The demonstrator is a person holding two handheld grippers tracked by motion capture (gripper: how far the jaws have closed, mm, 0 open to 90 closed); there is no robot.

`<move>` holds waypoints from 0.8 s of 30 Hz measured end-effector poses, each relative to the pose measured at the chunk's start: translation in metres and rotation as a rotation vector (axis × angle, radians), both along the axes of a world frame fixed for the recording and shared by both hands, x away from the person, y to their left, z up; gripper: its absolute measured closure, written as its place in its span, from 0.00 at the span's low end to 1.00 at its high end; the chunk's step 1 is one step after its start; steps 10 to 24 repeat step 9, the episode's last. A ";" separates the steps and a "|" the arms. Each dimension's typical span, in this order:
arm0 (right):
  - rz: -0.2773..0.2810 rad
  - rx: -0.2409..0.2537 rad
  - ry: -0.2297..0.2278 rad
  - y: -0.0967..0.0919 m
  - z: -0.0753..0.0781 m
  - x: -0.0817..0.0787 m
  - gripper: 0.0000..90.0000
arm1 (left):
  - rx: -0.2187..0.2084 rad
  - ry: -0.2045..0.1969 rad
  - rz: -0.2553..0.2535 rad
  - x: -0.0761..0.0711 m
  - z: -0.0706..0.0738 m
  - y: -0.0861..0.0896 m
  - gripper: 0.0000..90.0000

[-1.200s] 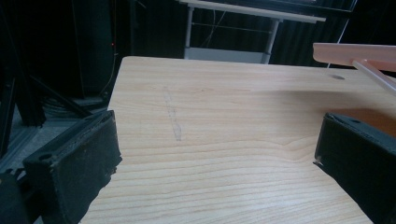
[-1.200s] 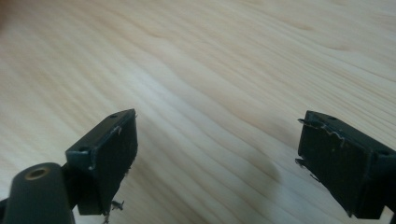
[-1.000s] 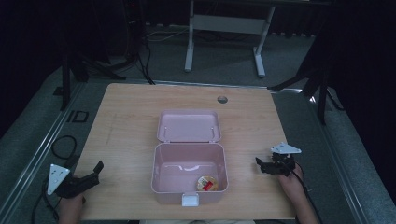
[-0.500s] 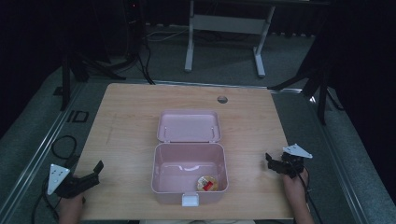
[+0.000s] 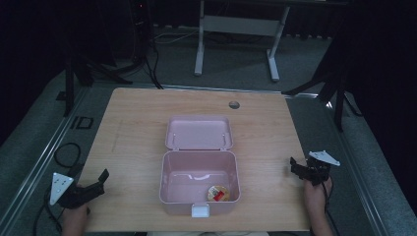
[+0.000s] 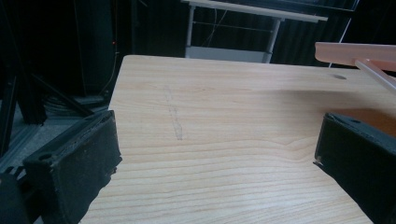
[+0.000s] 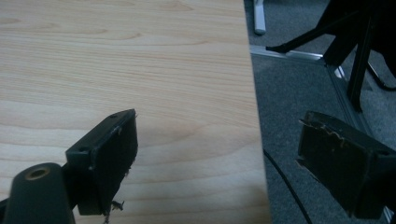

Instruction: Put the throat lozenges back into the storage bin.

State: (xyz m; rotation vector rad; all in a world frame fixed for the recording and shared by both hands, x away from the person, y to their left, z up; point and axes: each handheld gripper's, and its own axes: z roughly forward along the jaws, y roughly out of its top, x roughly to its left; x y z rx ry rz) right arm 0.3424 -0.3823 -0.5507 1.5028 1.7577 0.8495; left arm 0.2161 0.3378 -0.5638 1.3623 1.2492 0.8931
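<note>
A pink plastic box (image 5: 199, 169) stands open in the middle of the wooden table (image 5: 133, 128), its lid (image 5: 198, 132) laid back behind it. A small round yellow and red item (image 5: 218, 193) lies in its front right corner. My left gripper (image 5: 96, 183) rests open at the table's front left edge, with nothing between its jaws. In the left gripper view, the box's pink lid edge (image 6: 357, 51) juts in at the right. My right gripper (image 5: 298, 169) is open at the table's right edge, straddling the edge in the right gripper view, and it holds nothing.
A round cable hole (image 5: 234, 104) sits near the table's far edge. Grey carpet (image 7: 299, 88) and black stand legs (image 7: 355, 51) lie right of the table. A white desk frame (image 5: 236, 34) stands behind, and cables (image 5: 64, 152) trail on the floor at left.
My right gripper has drifted right and slightly toward the front, from over the table to its right edge. The left gripper and the box have stayed put.
</note>
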 end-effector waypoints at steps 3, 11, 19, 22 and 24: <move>0.004 0.025 0.003 -0.003 0.000 0.000 0.13 | 0.000 0.000 0.000 0.000 0.000 0.000 0.00; 0.019 0.014 0.011 -0.001 0.000 0.001 0.13 | 0.003 0.002 -0.001 0.000 0.000 0.000 0.00; 0.019 0.014 0.011 -0.001 0.000 0.001 0.13 | 0.003 0.002 -0.001 0.000 0.000 0.000 0.00; 0.019 0.014 0.011 -0.001 0.000 0.001 0.13 | 0.003 0.002 -0.001 0.000 0.000 0.000 0.00; 0.019 0.014 0.011 -0.001 0.000 0.001 0.13 | 0.003 0.002 -0.001 0.000 0.000 0.000 0.00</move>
